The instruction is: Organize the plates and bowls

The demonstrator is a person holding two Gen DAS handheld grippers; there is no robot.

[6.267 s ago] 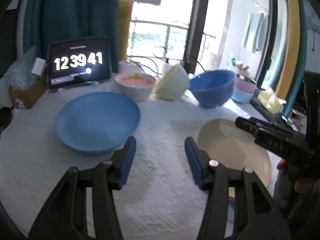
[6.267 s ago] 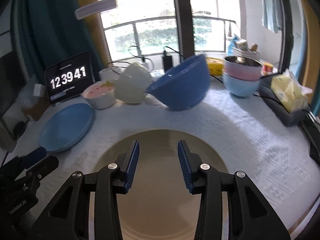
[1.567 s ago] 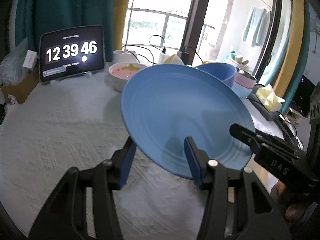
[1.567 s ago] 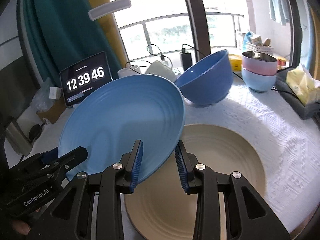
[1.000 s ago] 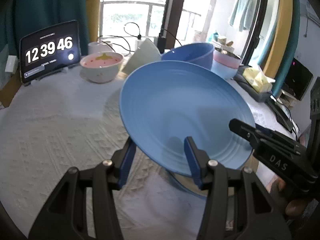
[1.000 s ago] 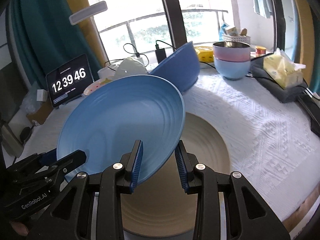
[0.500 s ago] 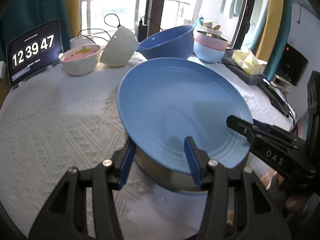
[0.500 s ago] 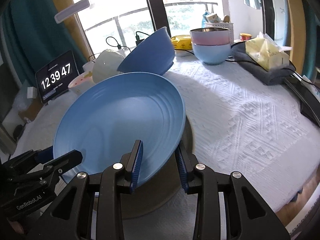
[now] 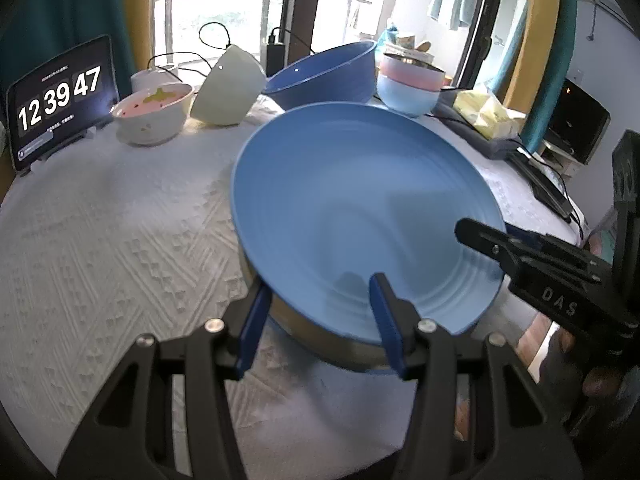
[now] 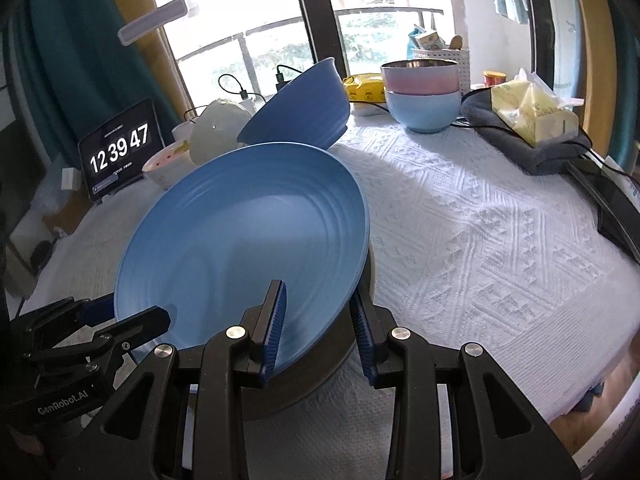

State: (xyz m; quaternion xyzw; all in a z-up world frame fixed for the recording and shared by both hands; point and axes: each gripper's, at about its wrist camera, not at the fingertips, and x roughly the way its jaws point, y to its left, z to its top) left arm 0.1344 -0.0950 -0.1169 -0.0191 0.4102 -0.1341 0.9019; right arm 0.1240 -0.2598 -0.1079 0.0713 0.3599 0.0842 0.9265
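A large blue plate (image 9: 360, 208) is held by both grippers just above a beige plate (image 9: 320, 344), whose edge shows beneath it. My left gripper (image 9: 316, 320) is shut on the blue plate's near rim. My right gripper (image 10: 320, 320) is shut on the blue plate's (image 10: 248, 240) opposite rim, over the beige plate (image 10: 320, 372). Behind stand a tilted dark blue bowl (image 9: 324, 76), a tipped cream bowl (image 9: 228, 88) and a white bowl with pink inside (image 9: 152, 114).
A pink bowl stacked in a light blue bowl (image 10: 422, 92) stands at the back right. A tablet clock (image 9: 60, 98) stands at the back left. A tissue pack (image 10: 532, 112) on a grey cloth and black cables lie at the table's right edge.
Both grippers took hold of the blue plate, lifted it from the left and carried it right over the beige plate; in the last second it has sunk lower onto it.
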